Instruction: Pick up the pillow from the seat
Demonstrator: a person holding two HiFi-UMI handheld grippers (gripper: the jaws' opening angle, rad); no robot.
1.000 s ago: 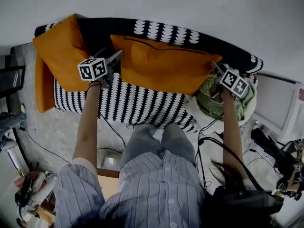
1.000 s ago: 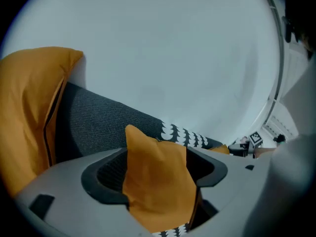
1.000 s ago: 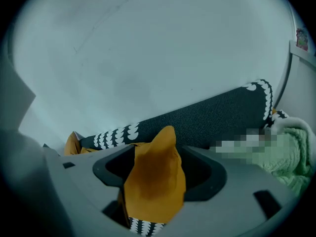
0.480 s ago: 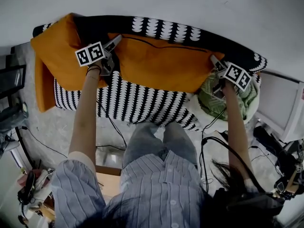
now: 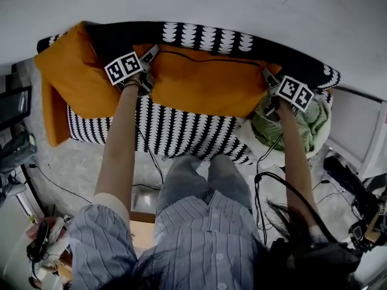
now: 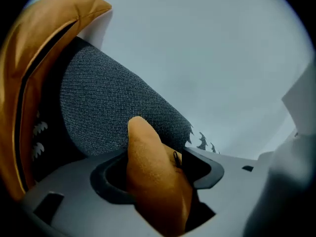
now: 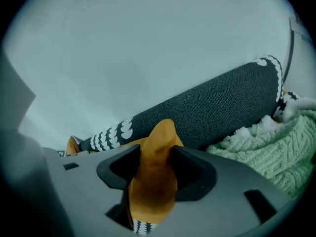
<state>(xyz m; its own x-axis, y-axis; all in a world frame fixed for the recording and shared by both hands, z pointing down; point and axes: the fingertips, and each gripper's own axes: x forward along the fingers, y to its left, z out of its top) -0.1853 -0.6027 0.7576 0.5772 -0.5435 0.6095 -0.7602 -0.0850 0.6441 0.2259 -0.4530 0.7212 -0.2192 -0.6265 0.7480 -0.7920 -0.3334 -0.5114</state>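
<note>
Arms (image 5: 121, 144) reaching forward and down, left gripper (image 5: 150, 54) pinching left corner of pillow (image 5: 205, 80), right gripper (image 5: 266, 75) pinching its right corner, jaws just closing in, pillow lying along seat (image 5: 181, 130).

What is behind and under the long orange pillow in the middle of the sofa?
Behind the long orange pillow rises the dark backrest with white leaf print. The black-and-white patterned seat shows in front; whatever lies beneath the pillow is covered.

The long orange pillow (image 5: 205, 86) lies before me lengthwise on the seat (image 5: 181, 132), leaning against the sofa's back (image 5: 205, 38), a dark zip along its top.
</note>
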